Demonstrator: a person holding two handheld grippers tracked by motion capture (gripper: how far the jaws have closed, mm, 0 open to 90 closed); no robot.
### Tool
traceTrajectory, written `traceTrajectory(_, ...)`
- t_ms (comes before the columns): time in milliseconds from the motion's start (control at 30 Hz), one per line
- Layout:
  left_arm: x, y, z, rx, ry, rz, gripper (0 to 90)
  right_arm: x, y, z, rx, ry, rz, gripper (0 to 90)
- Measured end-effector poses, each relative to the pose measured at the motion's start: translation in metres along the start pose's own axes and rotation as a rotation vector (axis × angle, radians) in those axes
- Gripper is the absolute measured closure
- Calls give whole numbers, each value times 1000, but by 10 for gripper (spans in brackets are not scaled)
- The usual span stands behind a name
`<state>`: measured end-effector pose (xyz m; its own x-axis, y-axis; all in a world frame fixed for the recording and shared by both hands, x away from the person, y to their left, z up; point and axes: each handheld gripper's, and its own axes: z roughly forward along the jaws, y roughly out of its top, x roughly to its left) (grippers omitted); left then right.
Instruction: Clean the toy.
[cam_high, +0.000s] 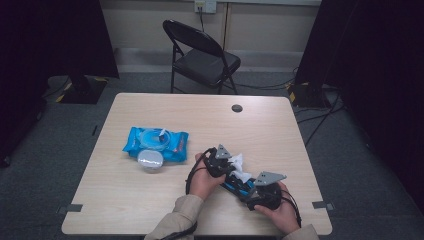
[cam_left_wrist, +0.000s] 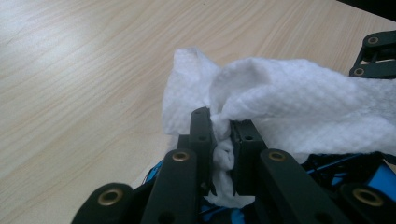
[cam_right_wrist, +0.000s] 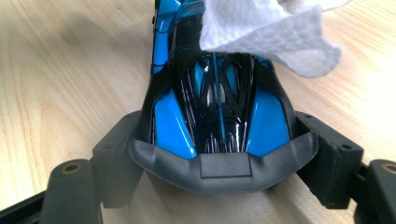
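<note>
Only the right gripper view shows the right gripper clamping the toy car; the left gripper pinches the white wipe, hiding the car's far end.

Pale wood-grain laminate table top: smooth, low sheen, fine streaked grain. Crumpled white wipe: soft non-woven cloth, dimpled embossed texture, matt. Blue-and-black toy car body: hard plastic, high gloss, sharp reflections on the black panels; its grey rear bumper is matt, rubbery-looking. Black jaws of the left gripper: matt plastic, slightly grainy, with brass-coloured metal rivets at the joints. Right gripper jaws: same dull black plastic. Blue wipes packet: shiny plastic film, wrinkled, with clear round lid. Black folding chair: painted metal frame, padded seat with faint sheen. Grey carpet floor: rough, matt.
</note>
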<state>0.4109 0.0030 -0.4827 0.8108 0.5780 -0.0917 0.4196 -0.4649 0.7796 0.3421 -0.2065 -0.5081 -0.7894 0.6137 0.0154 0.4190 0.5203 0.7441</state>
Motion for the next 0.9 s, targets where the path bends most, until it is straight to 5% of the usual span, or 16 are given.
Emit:
traceTrajectory(400,9,-4,-11,18,54,13,815,0,0,0,0,0,0,243)
traceTrajectory(833,32,-27,-27,22,108,-59,816,0,0,0,0,0,0,243)
traceTrajectory(900,35,-29,-28,61,131,-56,816,0,0,0,0,0,0,243)
